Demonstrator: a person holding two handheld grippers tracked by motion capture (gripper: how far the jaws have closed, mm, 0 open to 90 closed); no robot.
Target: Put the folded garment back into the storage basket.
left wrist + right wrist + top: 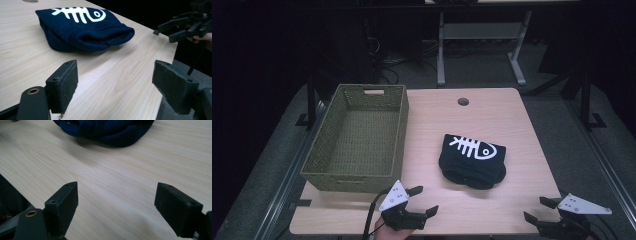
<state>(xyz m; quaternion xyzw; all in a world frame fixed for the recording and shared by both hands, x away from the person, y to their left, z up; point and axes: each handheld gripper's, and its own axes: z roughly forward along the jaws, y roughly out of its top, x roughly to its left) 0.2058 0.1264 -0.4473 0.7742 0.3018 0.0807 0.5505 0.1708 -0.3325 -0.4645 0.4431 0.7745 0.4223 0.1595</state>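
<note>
A folded dark navy garment (473,160) with a white fish-skeleton print lies on the wooden table (492,112), right of centre. It is also in the left gripper view, garment (82,27), and at the top of the right gripper view, garment (107,130). My left gripper (423,200) hovers open near the table's front edge, below and left of the garment, nothing between its jaws. My right gripper (539,210) is open at the front right corner, also empty. The left gripper view shows the right gripper (163,35) farther off.
An empty olive woven basket (332,135) with handle slots stands on the table's left half. A round cable hole (463,101) sits near the far edge. Desk legs and cables stand on the dark floor beyond.
</note>
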